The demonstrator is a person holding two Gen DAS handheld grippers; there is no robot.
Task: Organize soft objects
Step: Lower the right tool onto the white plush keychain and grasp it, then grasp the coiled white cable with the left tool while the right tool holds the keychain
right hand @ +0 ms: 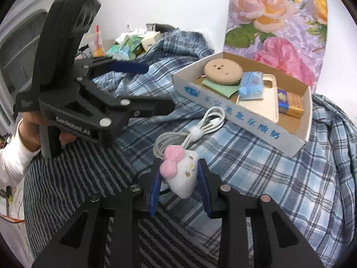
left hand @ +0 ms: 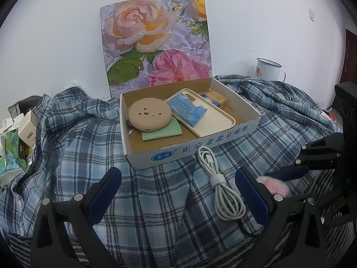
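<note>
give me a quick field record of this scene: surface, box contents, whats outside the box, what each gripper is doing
surface: blue plaid cloth
box: open cardboard box, floral lid up
in box: round tan case on a green pad; cream phone case with a blue packet on it; small orange and blue carton
outside box: coiled white cable, in front of the box
left gripper: open, holds nothing
right gripper: closed on a white plush with pink bow
background: enamel mug by the wall

"GenRobot.AI" on left gripper (right hand: 156,89); "正宗老北京酸奶" on box (left hand: 223,139).
</note>
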